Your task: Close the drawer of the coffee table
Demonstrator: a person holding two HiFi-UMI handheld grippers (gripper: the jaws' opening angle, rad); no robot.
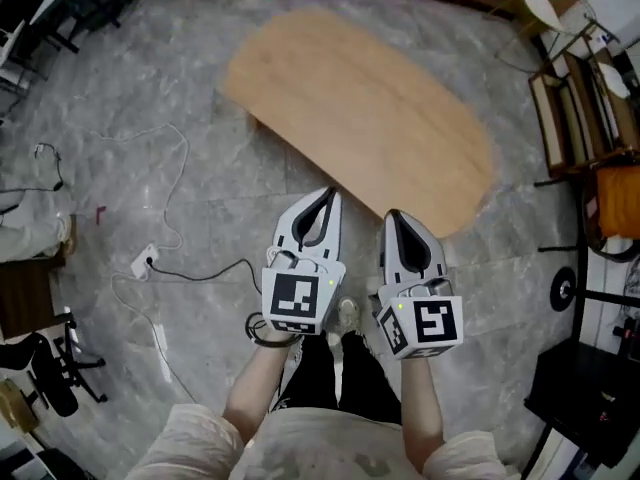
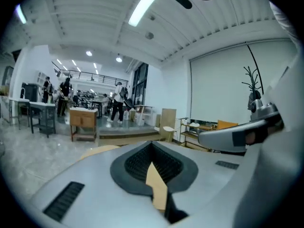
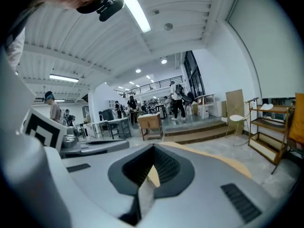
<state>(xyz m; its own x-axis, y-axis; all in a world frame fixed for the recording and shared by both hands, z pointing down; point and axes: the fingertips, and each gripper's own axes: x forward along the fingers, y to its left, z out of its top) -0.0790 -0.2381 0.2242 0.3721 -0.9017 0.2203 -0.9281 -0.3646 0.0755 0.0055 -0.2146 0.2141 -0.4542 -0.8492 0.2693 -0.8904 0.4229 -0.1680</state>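
The left gripper point(image 1: 322, 208) and right gripper point(image 1: 396, 226) are both clenched on nothing and hang side by side. The wooden coffee table point(image 1: 360, 108) lies at twelve o'clock from them.

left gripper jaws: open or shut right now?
Shut: the left gripper has its jaws meeting at the tips in its own view, with nothing between them.

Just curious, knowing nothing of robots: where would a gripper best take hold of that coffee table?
Probably the near edge of the coffee table, coming in level from where the person stands, one jaw above, one below. Its top is a broad flat oval; only the thin rim would fit.
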